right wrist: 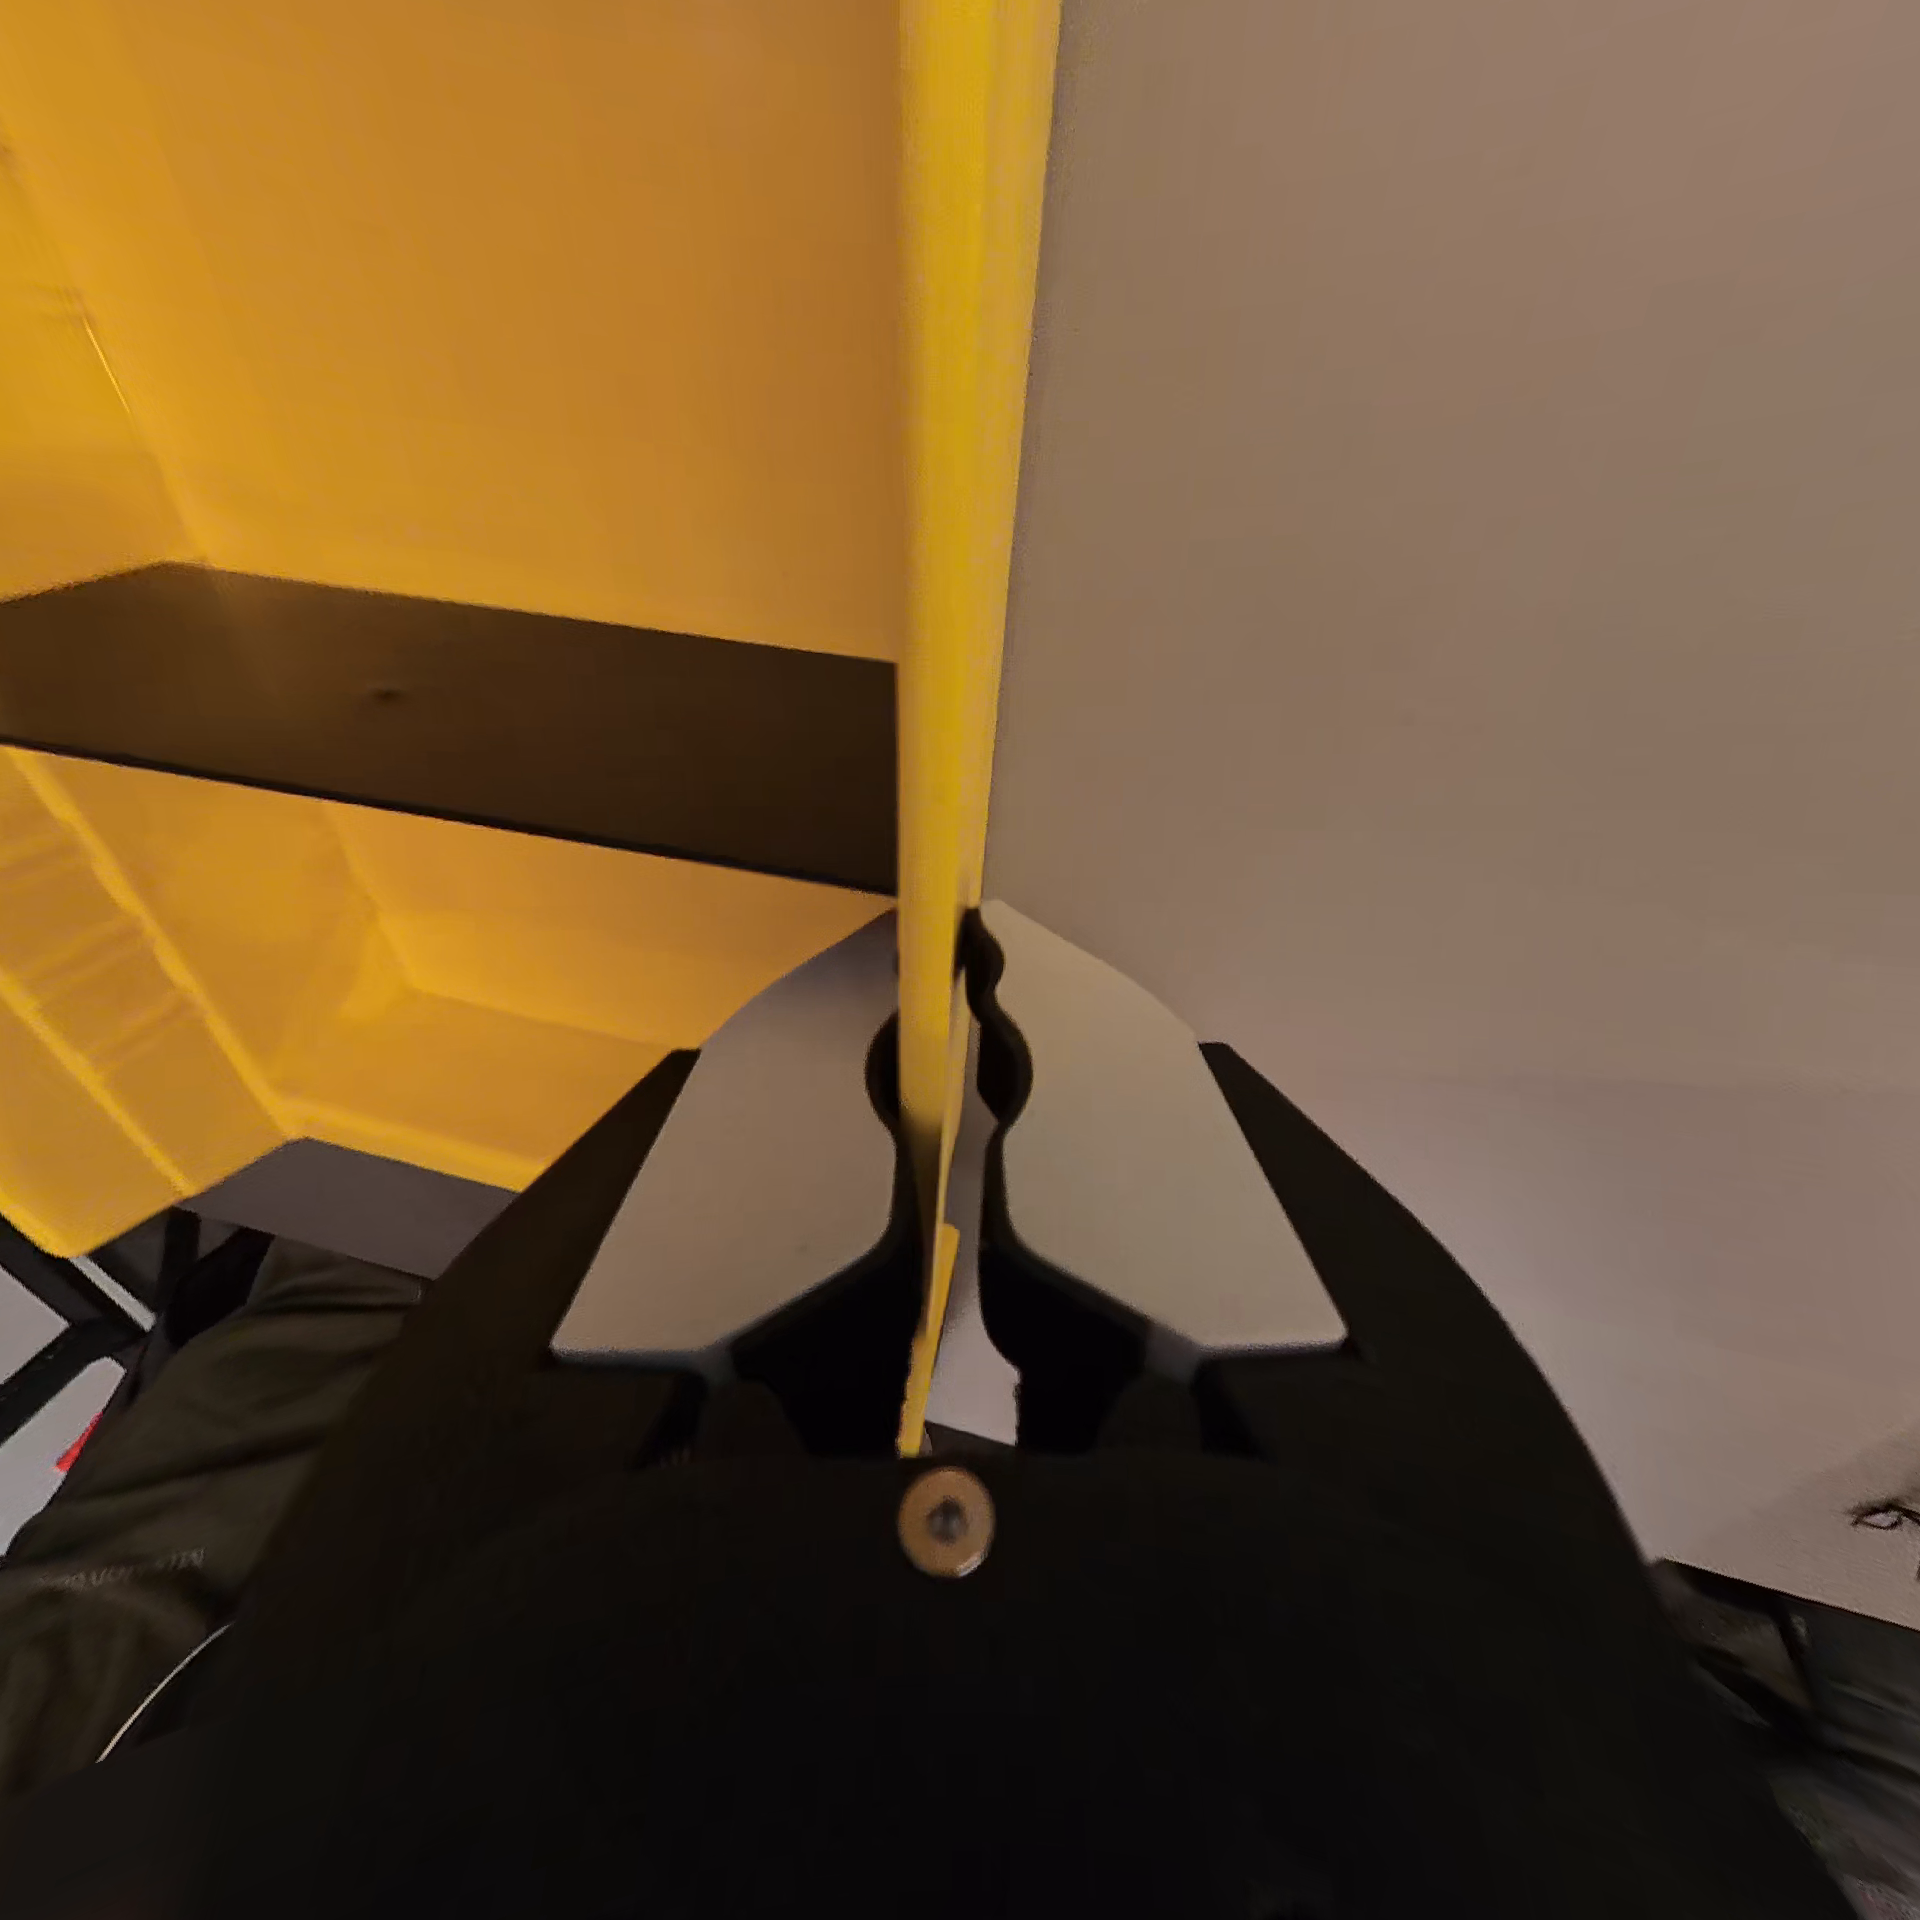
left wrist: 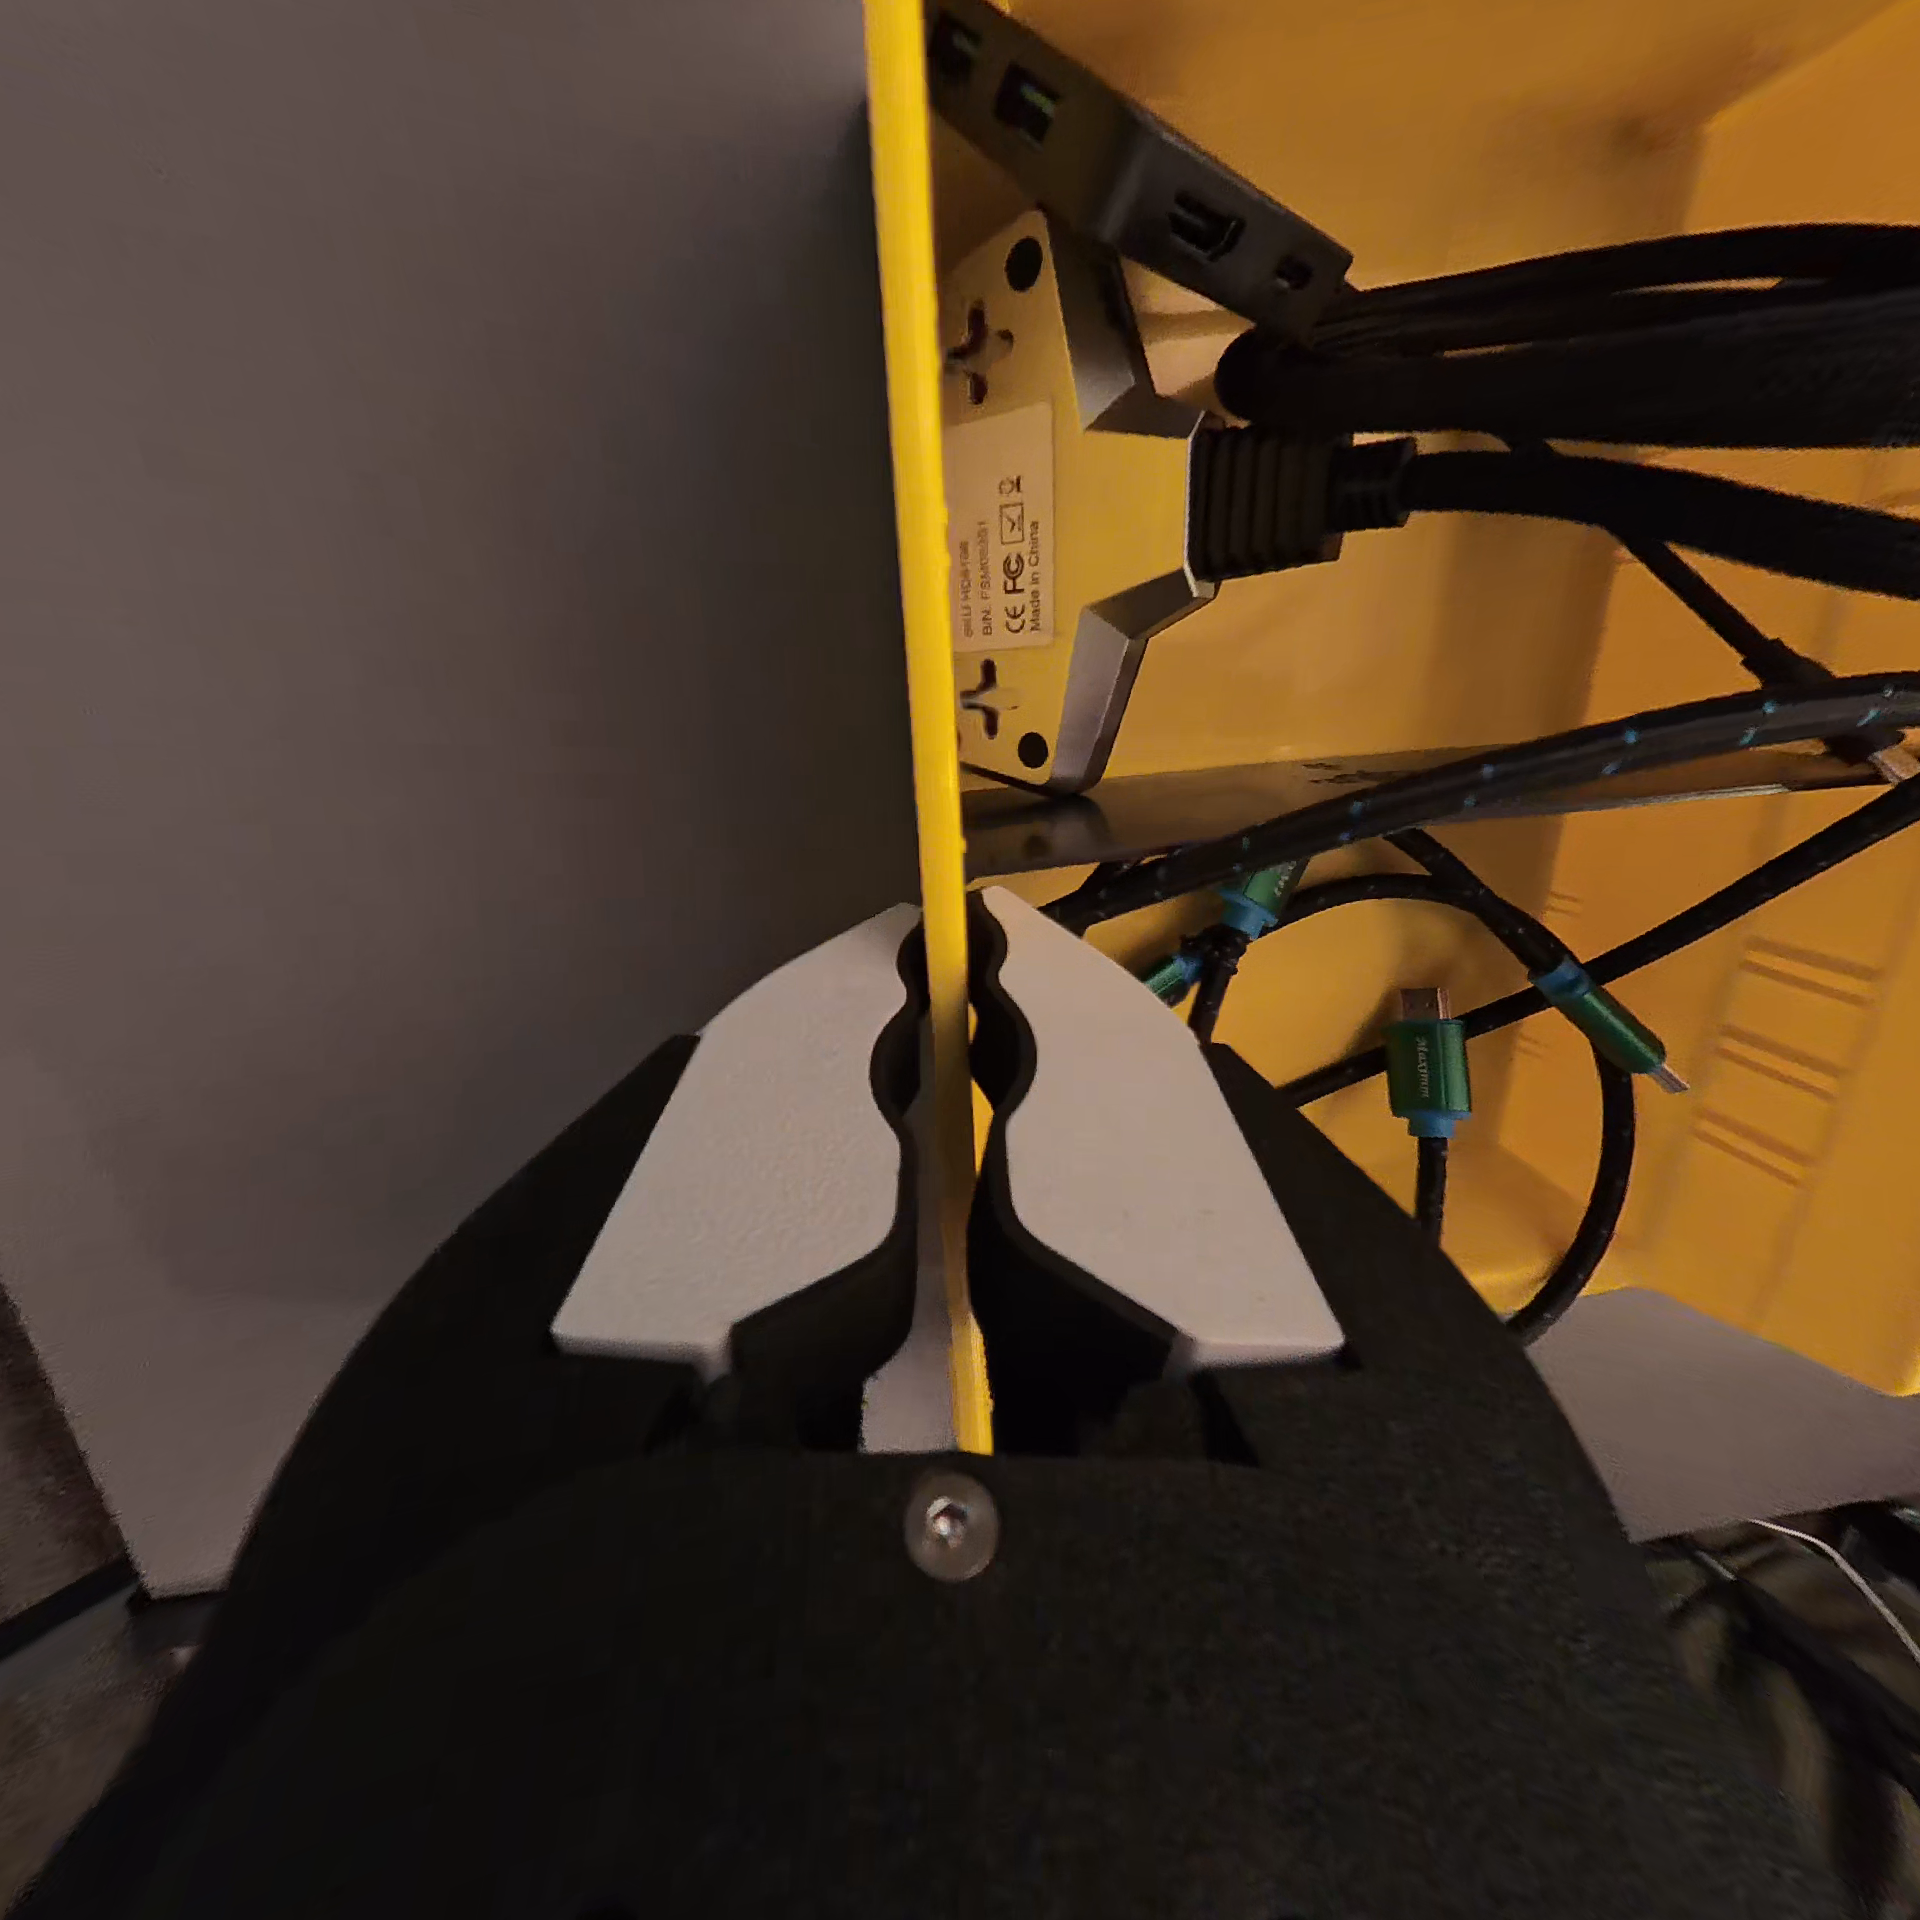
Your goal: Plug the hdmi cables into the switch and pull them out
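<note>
My left gripper [left wrist: 943, 935] is shut on the thin wall [left wrist: 914, 520] of a yellow bin. Inside the bin a grey HDMI switch [left wrist: 1049, 499] leans against that wall, underside showing, with one black plug [left wrist: 1257, 509] in its port. A bundle of black cables [left wrist: 1558, 353] runs off right. Loose braided cables with green plugs [left wrist: 1429, 1070] lie on the bin floor below a grey divider [left wrist: 1351, 800]. My right gripper [right wrist: 940, 925] is shut on the opposite wall [right wrist: 966, 468] of the yellow bin; no cables or switch show in the right wrist view.
A black hub [left wrist: 1164, 177] with several ports sits above the switch. A white tabletop [left wrist: 416, 623] lies outside the bin on the left, and also in the right wrist view [right wrist: 1455, 623]. A dark divider [right wrist: 468, 707] crosses the bin. A dark sleeve or garment [right wrist: 156, 1455] shows low left. Tip to tip, the grippers are about 75 cm apart.
</note>
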Demonstrator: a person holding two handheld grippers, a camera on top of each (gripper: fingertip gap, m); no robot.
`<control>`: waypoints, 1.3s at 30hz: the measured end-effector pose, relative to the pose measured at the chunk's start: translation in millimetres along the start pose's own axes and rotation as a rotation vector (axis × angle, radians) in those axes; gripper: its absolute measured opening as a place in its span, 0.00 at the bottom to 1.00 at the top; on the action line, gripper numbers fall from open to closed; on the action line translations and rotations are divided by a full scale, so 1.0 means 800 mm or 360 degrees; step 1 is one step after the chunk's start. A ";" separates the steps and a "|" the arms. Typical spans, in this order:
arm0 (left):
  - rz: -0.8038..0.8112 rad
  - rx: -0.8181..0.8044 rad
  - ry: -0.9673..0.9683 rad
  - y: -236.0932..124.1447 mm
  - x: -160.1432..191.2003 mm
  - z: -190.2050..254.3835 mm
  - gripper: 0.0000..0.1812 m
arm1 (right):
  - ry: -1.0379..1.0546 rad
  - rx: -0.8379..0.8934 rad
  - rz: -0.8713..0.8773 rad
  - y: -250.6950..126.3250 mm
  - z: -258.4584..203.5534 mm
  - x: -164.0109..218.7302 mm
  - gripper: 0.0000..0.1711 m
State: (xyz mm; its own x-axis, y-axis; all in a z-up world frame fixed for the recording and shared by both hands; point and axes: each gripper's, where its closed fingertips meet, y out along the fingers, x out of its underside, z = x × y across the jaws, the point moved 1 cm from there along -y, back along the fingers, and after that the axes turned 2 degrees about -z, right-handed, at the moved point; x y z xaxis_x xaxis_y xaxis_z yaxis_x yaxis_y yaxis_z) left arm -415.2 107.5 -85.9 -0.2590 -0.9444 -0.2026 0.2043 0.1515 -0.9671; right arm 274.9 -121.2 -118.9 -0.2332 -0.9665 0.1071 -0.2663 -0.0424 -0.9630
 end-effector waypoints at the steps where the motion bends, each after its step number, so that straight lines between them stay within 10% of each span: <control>1: 0.0001 -0.0030 0.0038 0.000 0.000 0.000 0.02 | 0.0008 -0.0004 0.0007 -0.001 0.004 0.001 0.03; 26: 0.0230 0.0004 0.0179 0.002 -0.026 -0.012 0.02 | 0.0073 -0.0061 0.0040 -0.009 0.041 0.017 0.05; 39: 0.0919 -0.0020 0.0566 -0.099 -0.079 0.007 0.23 | 0.0142 -0.0255 0.0625 -0.114 0.028 0.030 0.07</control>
State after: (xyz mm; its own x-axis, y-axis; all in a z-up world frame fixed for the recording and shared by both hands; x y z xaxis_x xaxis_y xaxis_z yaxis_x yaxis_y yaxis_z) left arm -409.6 153.8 4.5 -0.4068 -0.5577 -0.7236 0.3927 0.6084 -0.6897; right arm 315.0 -146.0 -34.0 -0.4240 -0.8754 -0.2322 -0.2811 0.3709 -0.8851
